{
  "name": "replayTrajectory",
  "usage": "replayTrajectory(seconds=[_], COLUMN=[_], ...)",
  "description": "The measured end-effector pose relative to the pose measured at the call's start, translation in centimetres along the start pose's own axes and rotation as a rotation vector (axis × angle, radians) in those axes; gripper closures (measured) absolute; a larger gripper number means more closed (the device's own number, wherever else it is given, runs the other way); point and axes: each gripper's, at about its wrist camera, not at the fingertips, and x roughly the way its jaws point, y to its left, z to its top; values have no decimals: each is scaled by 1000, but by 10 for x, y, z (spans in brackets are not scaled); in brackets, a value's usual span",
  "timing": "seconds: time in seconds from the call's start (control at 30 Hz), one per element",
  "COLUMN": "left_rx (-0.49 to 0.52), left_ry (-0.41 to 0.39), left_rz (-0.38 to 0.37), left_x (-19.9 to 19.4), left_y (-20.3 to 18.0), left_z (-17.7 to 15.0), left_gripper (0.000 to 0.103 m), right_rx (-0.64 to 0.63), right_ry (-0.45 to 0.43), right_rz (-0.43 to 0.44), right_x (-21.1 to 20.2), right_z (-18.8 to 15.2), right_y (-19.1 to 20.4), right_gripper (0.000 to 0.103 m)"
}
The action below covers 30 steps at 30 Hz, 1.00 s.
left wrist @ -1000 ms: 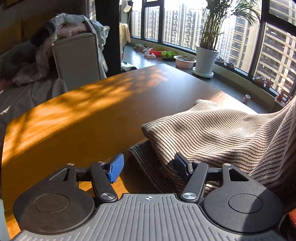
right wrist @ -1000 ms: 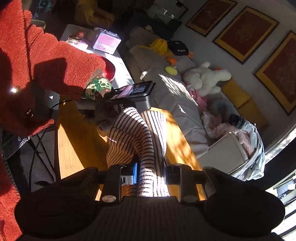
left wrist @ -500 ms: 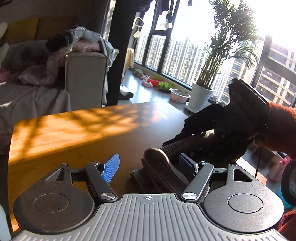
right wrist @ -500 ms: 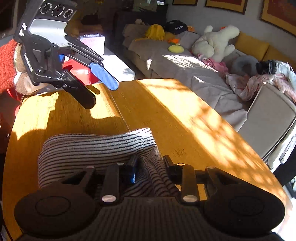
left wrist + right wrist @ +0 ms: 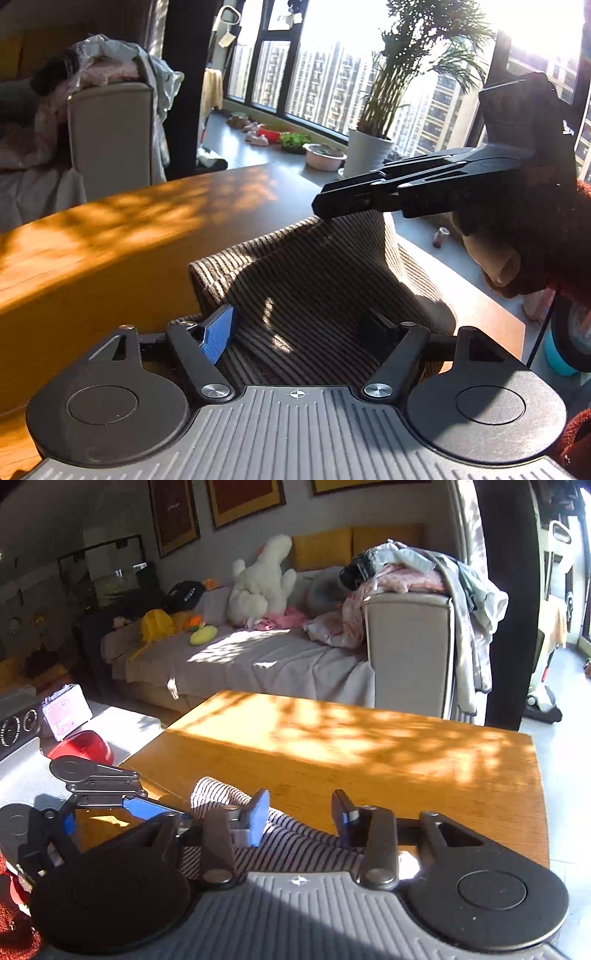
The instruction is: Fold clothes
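Observation:
A brown-and-cream striped knit garment (image 5: pixel 314 280) lies bunched on the wooden table (image 5: pixel 110 240). My left gripper (image 5: pixel 299 317) straddles its near part. Its jaws are opening, and the blue pad (image 5: pixel 218 332) stands beside the cloth without pressing it. My right gripper (image 5: pixel 321 205), held by a hand in a red sleeve, hangs edge-on over the garment, and the cloth rises in a peak to its tips. In the right wrist view the right gripper (image 5: pixel 301 797) has the striped garment (image 5: pixel 291 834) between its narrow jaws. The left gripper (image 5: pixel 160 795) shows open at the left.
A sofa (image 5: pixel 258 664) beyond the table (image 5: pixel 369 746) carries a white plush toy (image 5: pixel 262 587) and a heap of clothes (image 5: pixel 406 576) on its arm. A potted plant (image 5: pixel 369 155) stands on the window ledge. A red bowl (image 5: pixel 85 746) and a pink box (image 5: pixel 66 716) sit on a white side table.
My right gripper has rolled upright and come down toward the table with the garment, which has sunk from a hanging drape into a low bunch. My left jaws have spread wider.

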Motion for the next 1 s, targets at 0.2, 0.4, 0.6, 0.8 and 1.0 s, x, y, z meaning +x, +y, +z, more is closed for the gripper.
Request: replayTrajectory(seconds=[0.2, 0.4, 0.6, 0.8, 1.0], left_rx=[-93, -29, 54, 45, -47], left_ry=[23, -18, -109, -40, -16], left_rz=[-4, 75, 52, 61, 27], left_x=[7, -7, -29, 9, 22], left_y=[19, 9, -5, 3, 22], left_z=[-5, -1, 19, 17, 8], left_gripper=[17, 19, 17, 16, 16], right_rx=[35, -9, 156, 383, 558], right_ry=[101, 120, 63, 118, 214], right_rz=[-122, -185, -172, -157, -75], right_x=[18, 22, -30, -73, -61], right_z=[-29, -31, -35, -76, -114], right_y=[-5, 7, 4, 2, 6], right_gripper=[71, 68, 38, 31, 31])
